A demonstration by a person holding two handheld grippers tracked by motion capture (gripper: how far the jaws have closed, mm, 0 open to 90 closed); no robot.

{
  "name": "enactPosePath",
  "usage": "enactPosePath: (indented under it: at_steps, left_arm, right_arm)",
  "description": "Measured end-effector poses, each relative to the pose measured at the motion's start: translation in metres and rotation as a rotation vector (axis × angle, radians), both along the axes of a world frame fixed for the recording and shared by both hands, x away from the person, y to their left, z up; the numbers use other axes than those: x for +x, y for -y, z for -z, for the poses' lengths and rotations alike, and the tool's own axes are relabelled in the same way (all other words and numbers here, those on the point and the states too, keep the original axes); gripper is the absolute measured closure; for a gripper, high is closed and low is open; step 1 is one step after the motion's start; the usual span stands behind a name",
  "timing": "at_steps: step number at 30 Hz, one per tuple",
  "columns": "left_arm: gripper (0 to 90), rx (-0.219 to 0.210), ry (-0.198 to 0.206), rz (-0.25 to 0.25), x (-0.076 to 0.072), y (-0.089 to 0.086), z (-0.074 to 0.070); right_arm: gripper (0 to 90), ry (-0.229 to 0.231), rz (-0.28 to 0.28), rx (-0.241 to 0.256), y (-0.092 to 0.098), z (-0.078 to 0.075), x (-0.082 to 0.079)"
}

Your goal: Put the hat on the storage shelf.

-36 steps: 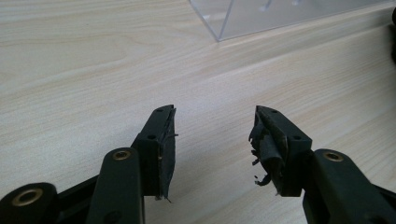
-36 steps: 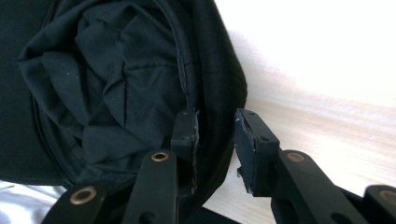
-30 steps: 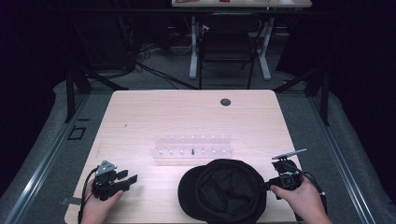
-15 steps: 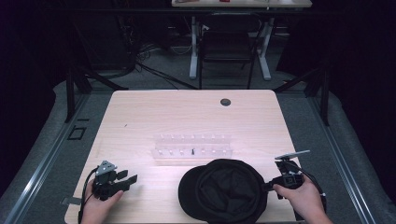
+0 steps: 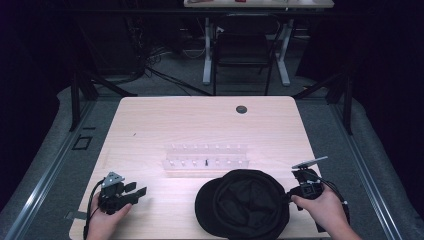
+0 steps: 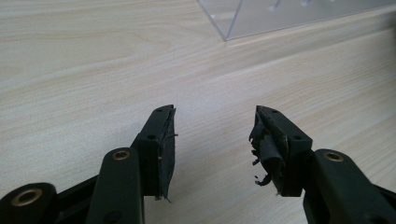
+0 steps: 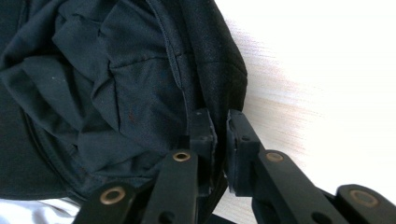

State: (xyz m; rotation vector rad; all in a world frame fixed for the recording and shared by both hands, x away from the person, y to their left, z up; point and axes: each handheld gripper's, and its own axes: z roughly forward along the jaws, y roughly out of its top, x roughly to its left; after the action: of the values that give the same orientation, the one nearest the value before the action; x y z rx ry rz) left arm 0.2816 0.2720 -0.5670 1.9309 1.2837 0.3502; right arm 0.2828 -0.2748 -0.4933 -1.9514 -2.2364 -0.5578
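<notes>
A black cap (image 5: 245, 202) lies upside down at the front of the table, its lining showing. My right gripper (image 5: 295, 190) is at the cap's right rim. In the right gripper view that gripper (image 7: 219, 126) is shut on the cap's rim (image 7: 205, 70), with the fabric pinched between the two jaws. My left gripper (image 5: 135, 192) rests near the front left of the table, held by a hand. The left gripper (image 6: 212, 130) stands open over bare wood in its own view, frayed black padding on its pads (image 6: 264, 144).
A clear plastic rack (image 5: 206, 159) with small pegs sits mid-table behind the cap; its corner (image 6: 233, 21) appears in the left gripper view. A dark round grommet (image 5: 241, 109) is near the table's far edge. A chair and desk legs stand beyond the table.
The right gripper and hand have shifted slightly along the cap's right rim. The left gripper has stayed in place.
</notes>
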Motion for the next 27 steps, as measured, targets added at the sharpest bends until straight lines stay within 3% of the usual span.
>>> enactPosePath:
  at_steps: [5, 11, 12, 13, 14, 15, 17, 18, 20, 27]
  left_arm:
    - [49.3, -0.001, -0.002, 0.001, 0.0, 0.0, 0.0]
    - [49.3, -0.001, -0.004, 0.001, 0.0, 0.0, 0.0]
    - [49.4, -0.002, -0.005, 0.002, 0.0, 0.0, 0.0]
    - [49.4, -0.001, -0.004, 0.004, 0.0, 0.001, 0.0]
    - [49.4, 0.0, -0.003, 0.004, 0.0, 0.001, 0.0]
    - [49.4, -0.001, 0.0, 0.003, 0.0, 0.001, 0.0]
    - [49.4, -0.002, 0.001, 0.002, 0.0, 0.001, 0.0]
    - [49.6, -0.002, 0.002, 0.002, 0.0, 0.001, 0.001]
    - [50.4, -0.008, -0.005, 0.01, 0.0, 0.0, 0.0]
    - [50.4, -0.018, -0.014, 0.017, -0.001, 0.001, 0.0]
  right_arm:
    - [87.2, 0.0, -0.019, 0.001, 0.001, -0.001, 0.001]
    - [88.5, -0.012, -0.012, 0.057, 0.005, -0.009, 0.001]
    - [88.5, 0.003, 0.008, 0.07, 0.004, -0.013, 0.0]
    - [88.6, -0.015, -0.028, 0.064, 0.005, -0.017, 0.002]
    - [88.5, -0.015, -0.03, 0.068, 0.005, -0.02, 0.002]
    - [88.5, 0.01, 0.008, 0.089, 0.002, -0.022, 0.001]
    - [88.5, 0.005, 0.004, 0.092, 0.002, -0.026, 0.001]
    - [88.4, 0.008, -0.008, 0.108, 0.0, -0.037, 0.002]
    - [88.4, 0.023, 0.014, 0.1, -0.004, -0.046, 0.002]
    - [88.4, 0.036, -0.029, 0.079, -0.012, -0.076, 0.004]
